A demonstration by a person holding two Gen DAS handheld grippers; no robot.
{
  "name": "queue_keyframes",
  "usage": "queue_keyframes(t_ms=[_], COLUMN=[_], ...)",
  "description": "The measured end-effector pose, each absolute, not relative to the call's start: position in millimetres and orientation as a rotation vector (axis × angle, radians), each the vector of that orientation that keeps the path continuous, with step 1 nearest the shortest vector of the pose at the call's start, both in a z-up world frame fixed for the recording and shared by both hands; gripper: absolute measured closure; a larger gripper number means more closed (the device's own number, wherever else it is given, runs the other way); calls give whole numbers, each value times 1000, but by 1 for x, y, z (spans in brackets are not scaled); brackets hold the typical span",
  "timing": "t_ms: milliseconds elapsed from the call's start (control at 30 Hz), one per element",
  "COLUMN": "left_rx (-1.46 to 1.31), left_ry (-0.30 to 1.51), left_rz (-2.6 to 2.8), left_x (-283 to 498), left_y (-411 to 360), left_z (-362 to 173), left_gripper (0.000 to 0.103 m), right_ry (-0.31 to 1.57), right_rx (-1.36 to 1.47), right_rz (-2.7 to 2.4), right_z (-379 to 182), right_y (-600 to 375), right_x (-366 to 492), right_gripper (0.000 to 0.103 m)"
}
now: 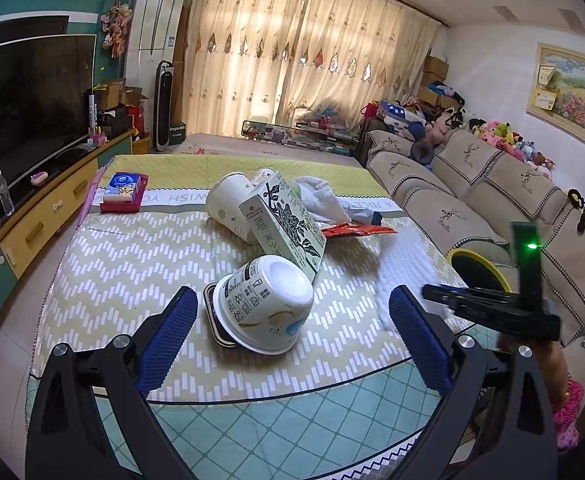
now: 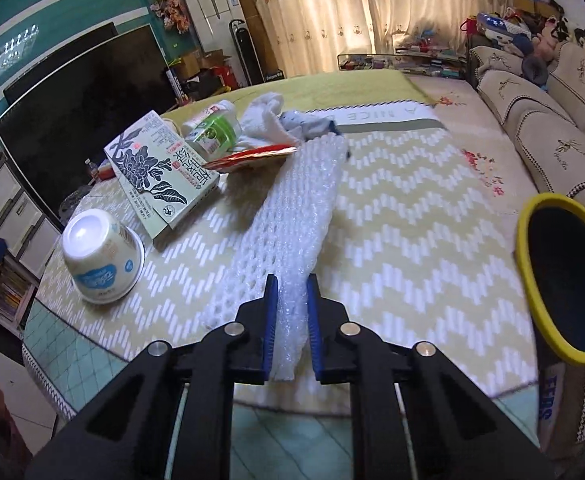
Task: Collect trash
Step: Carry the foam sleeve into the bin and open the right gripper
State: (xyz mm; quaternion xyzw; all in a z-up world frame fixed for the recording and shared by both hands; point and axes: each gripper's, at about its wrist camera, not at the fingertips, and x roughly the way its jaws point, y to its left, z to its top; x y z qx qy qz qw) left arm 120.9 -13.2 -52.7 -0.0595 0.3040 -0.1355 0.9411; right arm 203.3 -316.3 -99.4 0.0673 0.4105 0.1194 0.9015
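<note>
Foam net sleeve [image 2: 292, 216]: I have this white mesh fruit wrap pinched at its near end; the rest trails forward from the jaws across the cloth toward the pile.
Right gripper [image 2: 292, 300]: jaws narrow, closed on the sleeve, with crushed foam filling the slot between the blue pads [image 2: 270, 320].
Trash bin [image 2: 564, 276]: yellow-rimmed, dark inside, off to the right of my right jaws and beyond the table edge. I judge it the drop point.
Left gripper [image 1: 292, 320]: jaws wide, holding nothing.
Upturned noodle cup [image 1: 266, 304]: lies between the left jaws, slightly ahead of the tips, apart from both pads.
Tea carton [image 1: 284, 224]: just past the cup, leaning on a tipped paper cup [image 1: 228, 204].
Farther ahead: red wrapper [image 1: 356, 230], white cloth [image 1: 320, 196], green-labelled bottle [image 2: 212, 128].
Table cover [image 1: 132, 256]: chevron cloth under everything.
Risk, sleeve: I judge the grip shallow and the foam springy; a quick swing could pull it free, or the trailing end could snag the wrapper and drag it.
Risk, bin: a long limp sleeve may drape over the rim rather than fall inside.
Risk, cup: round and light; closing off-centre could roll it into the carton.
</note>
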Motion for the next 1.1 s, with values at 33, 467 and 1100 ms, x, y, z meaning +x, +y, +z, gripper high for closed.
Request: queue_keyframes(t_ms=[33, 467, 1100], left_rx=[-120, -97, -40], left_ry=[622, 639, 678], left_rz=[-277, -296, -321], left_x=[122, 127, 150], left_y=[-15, -30, -65], left_z=[-53, -59, -67], left_gripper=[8, 8, 8], right_ry=[840, 752, 807], right_rx=[139, 145, 298], right_rz=[246, 92, -380], right_z=[-97, -70, -127], right_y=[-319, -382, -567], right_x=[197, 163, 195], right_gripper=[89, 89, 87])
